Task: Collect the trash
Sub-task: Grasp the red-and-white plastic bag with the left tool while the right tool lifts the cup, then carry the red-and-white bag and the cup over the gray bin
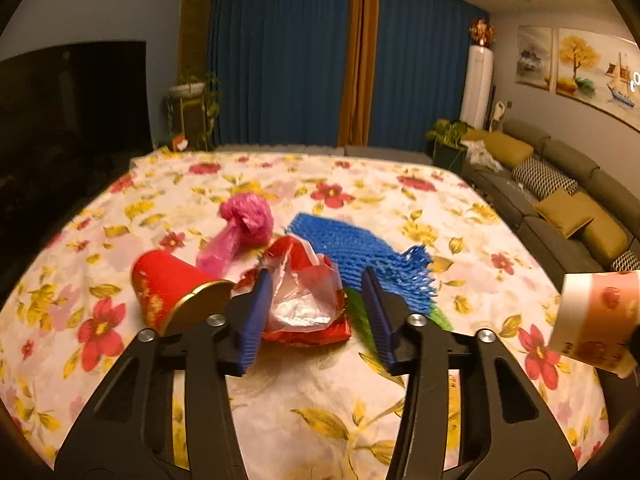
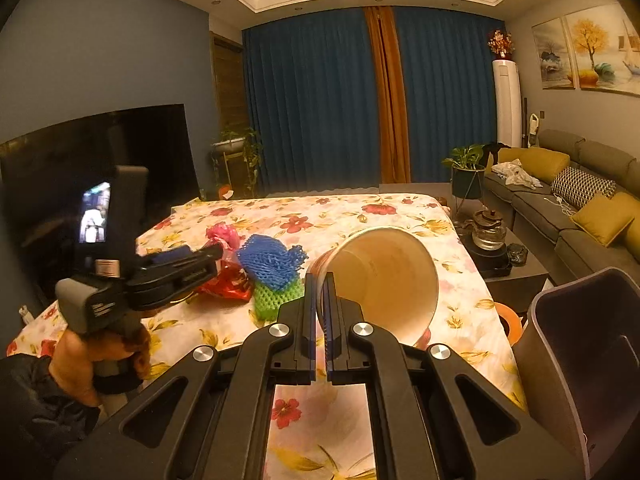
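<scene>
Floral tablecloth (image 1: pixel 320 392) covers the table that carries the litter. At the table's right edge stands a grey bin (image 2: pixel 576 360), its mouth open. The right gripper (image 2: pixel 319 296) has its jaws pinched on the rim of a paper cup (image 2: pixel 384 276), held tilted above the cloth. The left gripper (image 1: pixel 318 308) hangs with jaws spread wide, empty, just over a crumpled clear-and-red wrapper (image 1: pixel 304 300). Beside it lie blue foam netting (image 1: pixel 352 248), a red cup (image 1: pixel 168 292) on its side and a pink bag (image 1: pixel 244 224).
</scene>
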A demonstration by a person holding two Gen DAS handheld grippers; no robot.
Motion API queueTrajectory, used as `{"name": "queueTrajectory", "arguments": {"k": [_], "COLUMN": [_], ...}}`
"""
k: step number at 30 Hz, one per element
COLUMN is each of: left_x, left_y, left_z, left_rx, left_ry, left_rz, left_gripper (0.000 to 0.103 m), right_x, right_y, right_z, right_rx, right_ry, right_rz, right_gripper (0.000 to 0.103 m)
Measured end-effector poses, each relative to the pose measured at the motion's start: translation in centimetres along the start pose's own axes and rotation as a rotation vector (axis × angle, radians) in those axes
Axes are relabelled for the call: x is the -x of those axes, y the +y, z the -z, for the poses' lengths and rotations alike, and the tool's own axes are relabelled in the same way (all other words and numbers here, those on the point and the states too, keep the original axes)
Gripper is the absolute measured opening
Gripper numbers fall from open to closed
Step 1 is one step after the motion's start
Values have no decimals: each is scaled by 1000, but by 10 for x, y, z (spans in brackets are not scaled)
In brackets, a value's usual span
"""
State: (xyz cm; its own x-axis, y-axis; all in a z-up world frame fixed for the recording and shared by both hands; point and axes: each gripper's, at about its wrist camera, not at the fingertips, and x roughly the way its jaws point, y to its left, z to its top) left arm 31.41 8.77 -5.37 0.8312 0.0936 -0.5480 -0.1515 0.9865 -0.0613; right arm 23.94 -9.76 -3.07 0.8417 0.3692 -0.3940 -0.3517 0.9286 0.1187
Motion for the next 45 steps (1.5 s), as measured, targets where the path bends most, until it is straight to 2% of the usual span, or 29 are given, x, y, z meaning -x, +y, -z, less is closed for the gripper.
{"name": "queueTrajectory", "arguments": {"k": [2, 4, 7, 10, 13, 19, 24, 31, 39, 45], "left_x": [-10, -18, -19, -14, -1, 50, 96, 132, 155, 165], "left_y": [1, 2, 4, 4, 8, 15, 24, 29, -5, -50], "left_z": [1, 4, 6, 7, 8, 12, 27, 43, 47, 47], "left_rx": [4, 5, 5, 7, 29, 52, 70, 81, 45, -1], "left_ry": [32, 58, 56, 45, 29, -50, -112, -150, -164, -171], "left_rz": [0, 8, 25, 36, 75, 135, 136, 105, 171, 250], "left_gripper": [32, 15, 7, 3, 1, 0, 0, 0, 0, 0], "right_x": [-3, -6, -7, -7, -2, 7, 15, 40, 72, 95], "right_y": [-3, -6, -6, -6, -4, -5, -4, -5, -15, -33], "right_z": [-1, -2, -1, 1, 2, 1, 1, 1, 3, 4], "right_rx": [-3, -3, -3, -10, -13, -16, -15, -10, -4, -18], "right_ry": [2, 5, 8, 10, 5, -9, -20, -52, -85, -104], "right_rz": [1, 4, 6, 7, 9, 9, 9, 20, 60, 113], "right_gripper": [4, 4, 4, 4, 4, 4, 4, 4, 4, 4]}}
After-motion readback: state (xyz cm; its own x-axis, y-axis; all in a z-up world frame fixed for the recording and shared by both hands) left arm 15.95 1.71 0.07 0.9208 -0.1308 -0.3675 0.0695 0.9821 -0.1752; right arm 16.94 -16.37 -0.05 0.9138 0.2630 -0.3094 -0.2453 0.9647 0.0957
